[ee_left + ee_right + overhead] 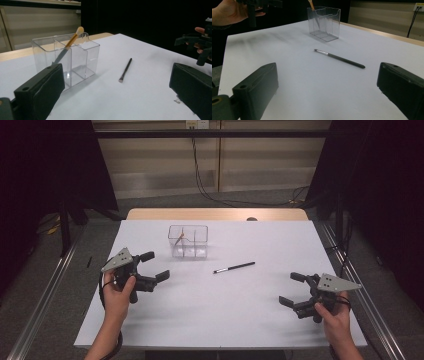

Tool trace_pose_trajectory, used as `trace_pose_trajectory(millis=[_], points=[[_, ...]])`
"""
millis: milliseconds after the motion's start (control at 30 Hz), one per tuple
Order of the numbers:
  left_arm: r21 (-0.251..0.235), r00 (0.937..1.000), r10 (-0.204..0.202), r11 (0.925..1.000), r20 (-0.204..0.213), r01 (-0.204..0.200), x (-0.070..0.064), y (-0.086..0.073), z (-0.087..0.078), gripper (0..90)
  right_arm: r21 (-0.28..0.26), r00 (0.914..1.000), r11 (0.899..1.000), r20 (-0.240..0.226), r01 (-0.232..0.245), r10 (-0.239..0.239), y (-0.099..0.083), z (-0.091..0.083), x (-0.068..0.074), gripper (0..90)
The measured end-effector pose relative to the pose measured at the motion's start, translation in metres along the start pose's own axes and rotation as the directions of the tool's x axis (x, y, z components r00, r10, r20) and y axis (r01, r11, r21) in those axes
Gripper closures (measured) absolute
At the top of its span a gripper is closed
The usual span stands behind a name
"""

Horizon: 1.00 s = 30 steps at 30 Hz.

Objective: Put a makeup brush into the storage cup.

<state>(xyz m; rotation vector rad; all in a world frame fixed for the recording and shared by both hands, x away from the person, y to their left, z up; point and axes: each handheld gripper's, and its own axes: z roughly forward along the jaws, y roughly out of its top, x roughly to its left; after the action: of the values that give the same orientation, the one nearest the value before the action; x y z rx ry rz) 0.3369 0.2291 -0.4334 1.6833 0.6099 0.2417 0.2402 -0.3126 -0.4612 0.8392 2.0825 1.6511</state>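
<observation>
One slim black makeup brush (234, 267) with a silver ferrule, flat on the matte white table (215, 320), between both grippers and apart from each. Just behind it, a clear hard-plastic organizer (188, 241) with square compartments, a tan-handled brush (72, 40) leaning inside one. Left gripper (151, 266) and right gripper (292, 288), blocky black jaws spread wide, holding nothing, above the table.
</observation>
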Motion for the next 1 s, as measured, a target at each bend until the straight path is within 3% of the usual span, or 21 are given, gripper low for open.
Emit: trace_pose_trajectory(millis=[333,1000], points=[[0.029,0.9997,0.025,0.9993,0.002,-0.025,-0.007,-0.007,-0.01,0.0,0.001,1.0,1.0,0.003,-0.001,0.001,0.0,0.0,0.001,3.1],[0.02,0.9997,0.01,0.9998,-0.024,-0.01,-0.006,-0.018,-0.036,0.0,0.001,0.9997,1.0,0.023,-0.006,0.006,0.0,-0.001,0.0,3.1]])
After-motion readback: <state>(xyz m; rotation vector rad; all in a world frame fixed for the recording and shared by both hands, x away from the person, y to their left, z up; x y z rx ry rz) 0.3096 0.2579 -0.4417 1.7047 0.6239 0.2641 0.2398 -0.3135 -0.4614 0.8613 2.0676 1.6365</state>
